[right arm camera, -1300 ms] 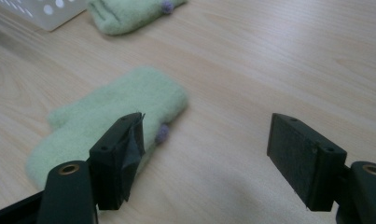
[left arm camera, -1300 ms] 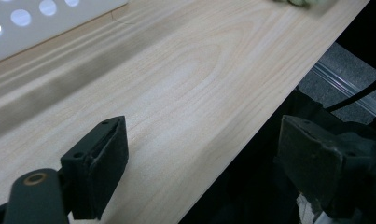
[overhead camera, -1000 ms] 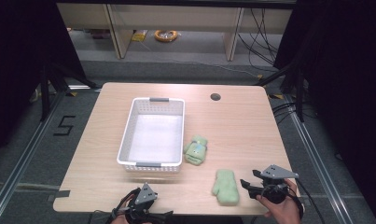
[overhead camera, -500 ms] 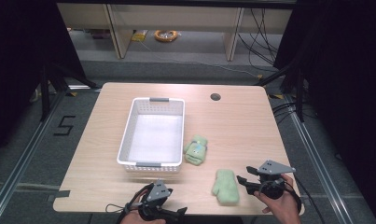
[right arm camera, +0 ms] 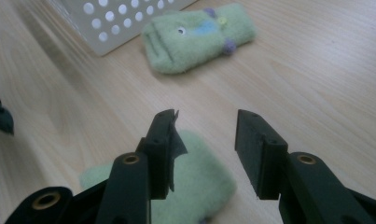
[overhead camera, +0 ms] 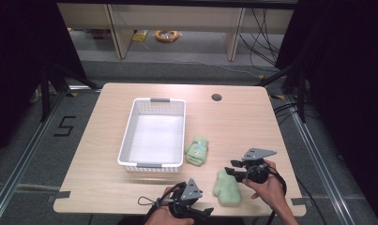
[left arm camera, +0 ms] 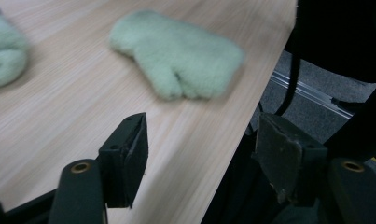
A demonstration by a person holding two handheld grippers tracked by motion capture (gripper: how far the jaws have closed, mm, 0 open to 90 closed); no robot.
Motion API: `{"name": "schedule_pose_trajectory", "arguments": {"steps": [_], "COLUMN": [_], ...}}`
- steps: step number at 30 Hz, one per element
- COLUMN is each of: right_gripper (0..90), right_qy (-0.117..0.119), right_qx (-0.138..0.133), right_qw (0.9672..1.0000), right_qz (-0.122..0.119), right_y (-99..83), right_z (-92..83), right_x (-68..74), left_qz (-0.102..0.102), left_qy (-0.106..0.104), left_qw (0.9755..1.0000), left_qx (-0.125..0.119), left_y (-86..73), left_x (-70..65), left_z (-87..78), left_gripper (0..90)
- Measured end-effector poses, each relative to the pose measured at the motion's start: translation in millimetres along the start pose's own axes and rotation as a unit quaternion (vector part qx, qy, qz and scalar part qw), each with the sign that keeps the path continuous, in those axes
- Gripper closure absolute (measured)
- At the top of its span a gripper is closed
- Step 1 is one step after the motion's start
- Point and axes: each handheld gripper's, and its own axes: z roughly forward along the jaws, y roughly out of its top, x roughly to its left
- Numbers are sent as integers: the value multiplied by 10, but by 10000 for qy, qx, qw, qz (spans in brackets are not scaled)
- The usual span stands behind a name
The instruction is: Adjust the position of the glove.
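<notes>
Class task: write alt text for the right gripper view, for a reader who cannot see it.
The right gripper hovers open over a flat green mitten on a wooden table. Beyond lies a second green mitten with small decorations, beside a white perforated basket.

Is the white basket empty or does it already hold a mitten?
Empty. The basket shows a bare white floor in the high view; both green mittens lie on the table beside it.
</notes>
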Motion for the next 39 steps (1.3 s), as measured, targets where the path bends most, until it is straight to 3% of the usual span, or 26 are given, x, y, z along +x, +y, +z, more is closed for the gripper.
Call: {"name": "schedule_pose_trajectory", "arguments": {"steps": [2,3,6,7,8,10,12,13,14,16,17,19,20,21,23,25,27,28,29,33,39], "right_gripper": [593,592,594,594,596,599,601,601,604,608,609,612,612,616,617,617,618,618,626,655,745], "right_qy": [42,27,17,47,44,36,90,90,106,175,190,167,167,199,199,213,202,202,197,274,296], "right_qx": [37,111,161,193,220,251,260,260,276,274,327,317,317,396,481,527,440,440,609,518,567], "right_qw": [9999,9999,9998,9998,9997,9996,9996,9996,9996,9995,9993,9994,9994,9990,9986,9984,9988,9988,9978,9980,9969], "right_qz": [93,15,82,83,104,117,75,75,49,15,31,28,28,27,56,21,122,122,172,243,449], "right_y": [7,18,21,26,27,26,16,16,12,10,12,9,9,12,13,6,-22,-22,-27,-44,-90], "right_z": [16,67,92,95,99,105,132,132,139,161,169,201,201,220,231,262,313,313,307,314,308], "right_x": [0,-48,-56,-60,-58,-54,-53,-53,-54,-50,-46,-34,-34,-27,-15,-17,-3,-3,-13,-34,-70], "left_qz": [83,271,373,348,440,416,580,465,571,523,694,641,641,798,724,876,791,855,893,857,950], "left_qy": [19,91,46,-18,4,18,36,61,129,167,172,222,222,269,244,289,277,316,324,333,334], "left_qw": [10000,9996,9991,9993,9989,9990,9979,9986,9979,9979,9967,9970,9970,9957,9964,9951,9959,9952,9948,9951,9941], "left_qx": [10,56,186,101,161,189,275,262,294,350,381,367,367,389,365,354,338,362,376,377,407], "left_y": [20,55,94,104,116,129,152,149,161,166,180,175,175,187,184,184,168,162,154,154,144], "left_x": [-7,-12,-23,-49,-60,-90,-86,-105,-96,-104,-91,-124,-124,-101,-101,-71,-88,-85,-70,-33,41], "left_z": [50,119,192,232,254,306,347,375,397,431,445,489,489,503,512,540,552,551,546,531,454], "left_gripper": [366,387,406,408,410,410,416,416,415,421,421,445,452,466,497,544,598,598,656,740,778]}}
